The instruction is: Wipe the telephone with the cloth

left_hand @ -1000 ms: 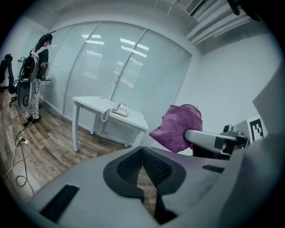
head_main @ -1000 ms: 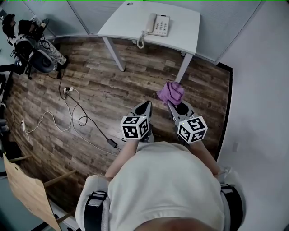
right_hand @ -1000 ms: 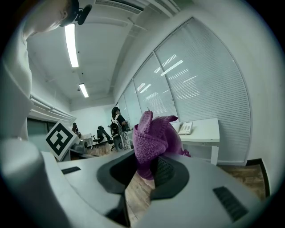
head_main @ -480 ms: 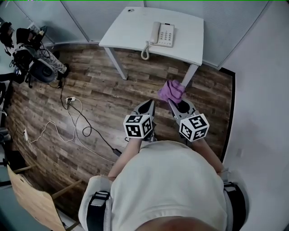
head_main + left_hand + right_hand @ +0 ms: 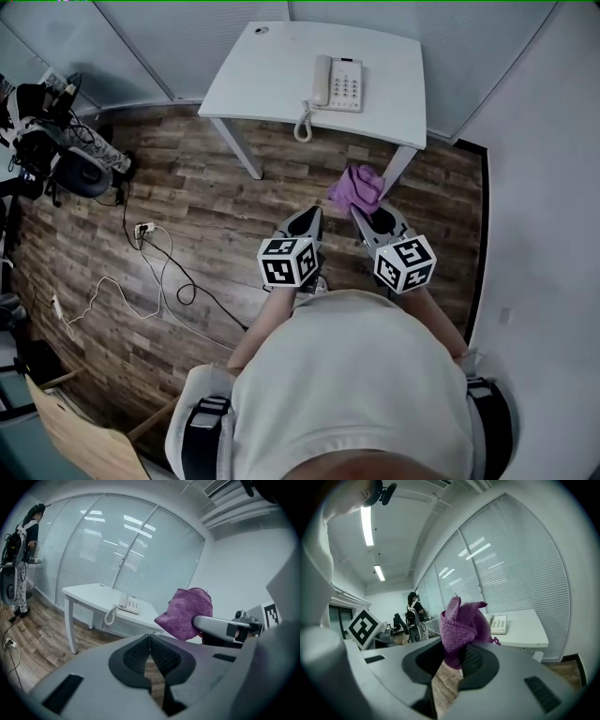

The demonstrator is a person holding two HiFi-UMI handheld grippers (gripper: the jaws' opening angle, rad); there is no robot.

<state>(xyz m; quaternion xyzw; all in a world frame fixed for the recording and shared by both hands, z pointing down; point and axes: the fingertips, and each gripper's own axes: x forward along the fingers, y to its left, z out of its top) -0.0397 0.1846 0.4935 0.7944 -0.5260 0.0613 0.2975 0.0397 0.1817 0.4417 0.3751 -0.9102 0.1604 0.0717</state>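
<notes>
1. My left gripper (image 5: 150, 639) has its jaws pressed together, with nothing between them.
2. My right gripper (image 5: 457, 660) pinches the purple cloth (image 5: 461, 623), which bunches up above its jaws.
3. The telephone (image 5: 339, 82) sits on the white table (image 5: 272, 66), well ahead of both grippers, its handset seemingly cradled.

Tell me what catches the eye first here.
The purple cloth stands out most, bunched in the right gripper above the wood floor. Ahead of it, a white telephone sits on a white table. The left gripper is shut and empty, just beside the right one.
</notes>
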